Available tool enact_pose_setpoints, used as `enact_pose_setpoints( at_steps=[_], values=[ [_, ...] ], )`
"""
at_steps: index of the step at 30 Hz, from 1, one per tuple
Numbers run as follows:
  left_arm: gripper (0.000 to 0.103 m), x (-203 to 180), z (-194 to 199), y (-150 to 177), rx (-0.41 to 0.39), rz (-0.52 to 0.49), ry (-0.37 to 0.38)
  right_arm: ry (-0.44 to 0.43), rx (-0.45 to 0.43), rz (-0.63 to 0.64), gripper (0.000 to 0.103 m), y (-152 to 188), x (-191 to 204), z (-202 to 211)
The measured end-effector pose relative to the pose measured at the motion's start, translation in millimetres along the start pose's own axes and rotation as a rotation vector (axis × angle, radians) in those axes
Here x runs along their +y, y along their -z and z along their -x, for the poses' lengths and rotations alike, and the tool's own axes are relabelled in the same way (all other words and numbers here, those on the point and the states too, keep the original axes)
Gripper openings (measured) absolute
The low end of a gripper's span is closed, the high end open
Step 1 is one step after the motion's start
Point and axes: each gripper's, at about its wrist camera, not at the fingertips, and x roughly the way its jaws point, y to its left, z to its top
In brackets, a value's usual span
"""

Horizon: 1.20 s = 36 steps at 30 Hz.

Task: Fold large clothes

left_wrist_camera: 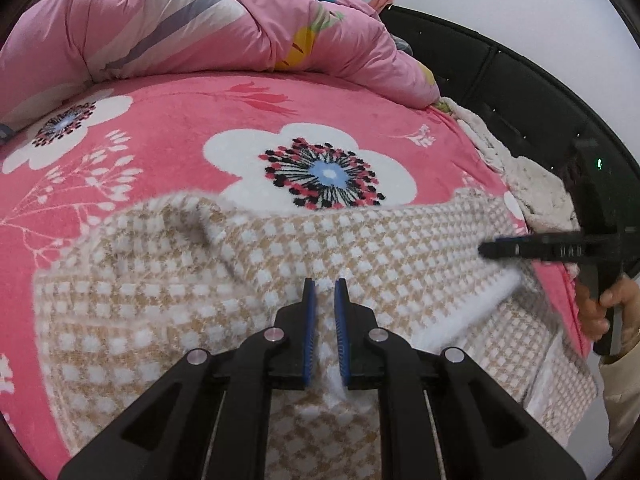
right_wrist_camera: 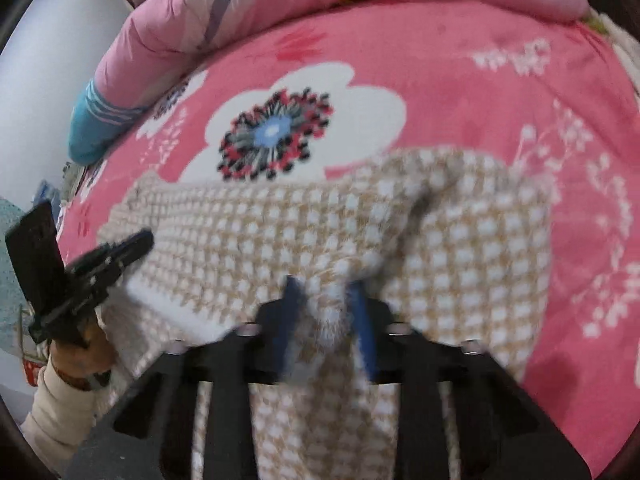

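A fuzzy beige-and-white checked garment [left_wrist_camera: 280, 264] lies spread on a pink flowered blanket [left_wrist_camera: 180, 128] on the bed. My left gripper [left_wrist_camera: 324, 286] is shut, with the garment's white fuzzy edge pinched between its blue pads. In the right wrist view the garment [right_wrist_camera: 280, 224] is bunched up between the blue pads of my right gripper [right_wrist_camera: 324, 292], which is shut on that fold; the picture is blurred. Each gripper also shows in the other's view: the right gripper [left_wrist_camera: 486, 250] over the garment's right side, the left gripper [right_wrist_camera: 146, 238] at its left edge, each held by a hand.
A rumpled pink quilt [left_wrist_camera: 180, 20] is piled along the far side of the bed. A dark padded bed frame [left_wrist_camera: 520, 92] curves along the right, with a cream fuzzy throw [left_wrist_camera: 536, 184] beside it. A teal striped cloth [right_wrist_camera: 92, 120] lies under the quilt's left end.
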Motion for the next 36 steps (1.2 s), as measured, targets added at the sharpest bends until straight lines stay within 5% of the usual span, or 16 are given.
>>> enact_pose_setpoints(
  at_steps=[7, 11, 13, 17, 21, 22, 23, 26, 30, 33, 36],
  values=[
    [0.010, -10.4, -8.0, 1.2, -0.012, -0.023, -0.052, 0.118, 0.011, 0.052, 0.013, -5.3, -7.5, -25.2],
    [0.010, -4.1, 3.0, -0.8, -0.009, -0.019, -0.034, 0.181, -0.007, 0.048, 0.042, -1.4, -7.6, 3.6],
    [0.010, -4.7, 18.7, -6.4, -0.049, -0.044, -0.058, 0.242, -0.082, 0.099, 0.048, 0.0, 4.3, 30.5],
    [0.010, -8.6, 30.3, -28.7, -0.096, -0.050, -0.027, 0.096, -0.143, 0.113, 0.052, -9.0, 31.2, 41.0],
    [0.011, -16.4, -14.6, -28.6, 0.057, -0.060, -0.028, 0.043, -0.077, 0.150, 0.069, -8.2, 57.9, -14.3],
    [0.011, -13.5, -29.0, -22.1, 0.088, -0.055, -0.048, 0.099, -0.002, 0.167, 0.070, -1.4, 59.4, -47.0],
    [0.011, -10.0, -31.7, -18.2, 0.077, -0.039, -0.040, 0.127, -0.021, 0.196, 0.070, 3.3, 62.7, -57.0],
    [0.011, 2.0, -19.0, -17.2, 0.053, 0.046, 0.016, 0.137, -0.049, 0.192, 0.072, 7.1, 66.5, -38.7],
    [0.012, -16.0, 8.5, -12.9, 0.018, -0.078, 0.005, 0.168, -0.122, 0.187, 0.071, 20.8, 67.0, -7.2],
    [0.013, -24.8, -10.2, 5.1, 0.083, -0.129, -0.070, 0.222, -0.071, 0.202, 0.072, 37.1, 56.5, -34.3],
    [0.014, -29.4, -10.0, 11.5, 0.059, -0.152, -0.106, 0.291, -0.084, 0.245, 0.072, 40.6, 69.0, -31.6]
  ],
)
